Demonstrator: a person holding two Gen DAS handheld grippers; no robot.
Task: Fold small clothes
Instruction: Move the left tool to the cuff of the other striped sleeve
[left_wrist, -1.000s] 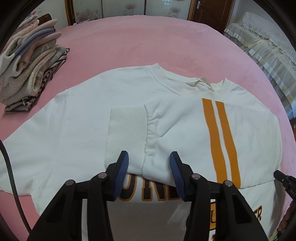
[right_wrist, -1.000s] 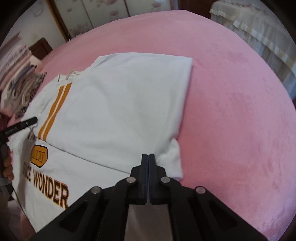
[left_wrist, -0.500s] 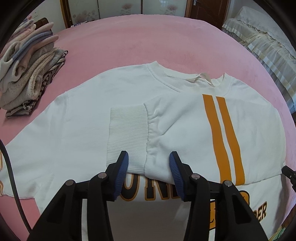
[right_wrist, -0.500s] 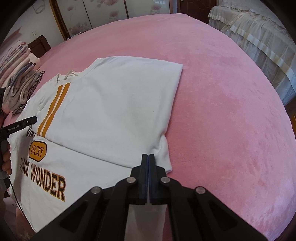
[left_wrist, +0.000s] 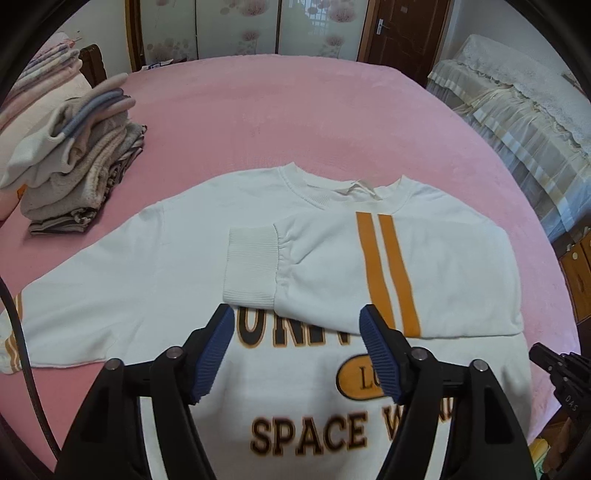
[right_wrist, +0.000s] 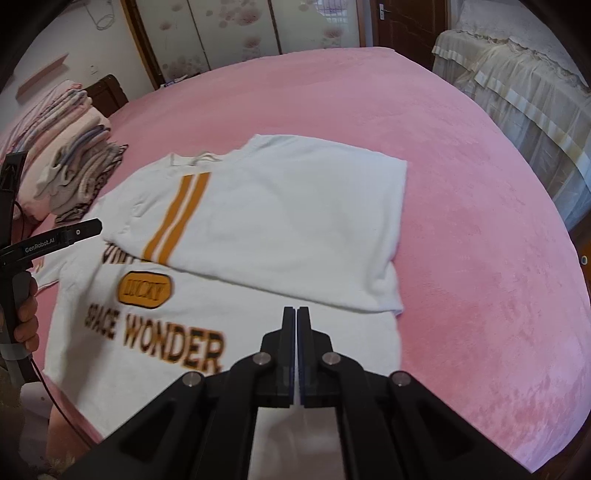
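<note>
A white sweatshirt (left_wrist: 147, 266) with orange stripes and "SPACE WONDER" lettering lies flat on the pink bed (left_wrist: 295, 110). One sleeve is folded across the chest, and its ribbed cuff (left_wrist: 251, 269) rests in the middle. The other sleeve (left_wrist: 55, 314) stretches out to the left. My left gripper (left_wrist: 297, 317) hovers above the lettering just short of the cuff; its jaws are opening and nothing is between them. My right gripper (right_wrist: 297, 314) is shut and empty above the sweatshirt (right_wrist: 295, 221), near its right side. A hand holds the left gripper (right_wrist: 81, 229) at that view's left edge.
A pile of folded clothes (left_wrist: 74, 162) sits at the bed's far left, also seen as the clothes pile (right_wrist: 74, 173). A second bed with a cream cover (left_wrist: 517, 110) stands to the right. Wardrobe doors and a brown door line the back wall. A black cable (left_wrist: 18, 332) hangs at the left.
Both grippers have lifted and drawn back, so more of the sweatshirt shows. The left jaws, which straddled the folded sleeve's near edge, have widened and are clear of it. The right stays shut.
</note>
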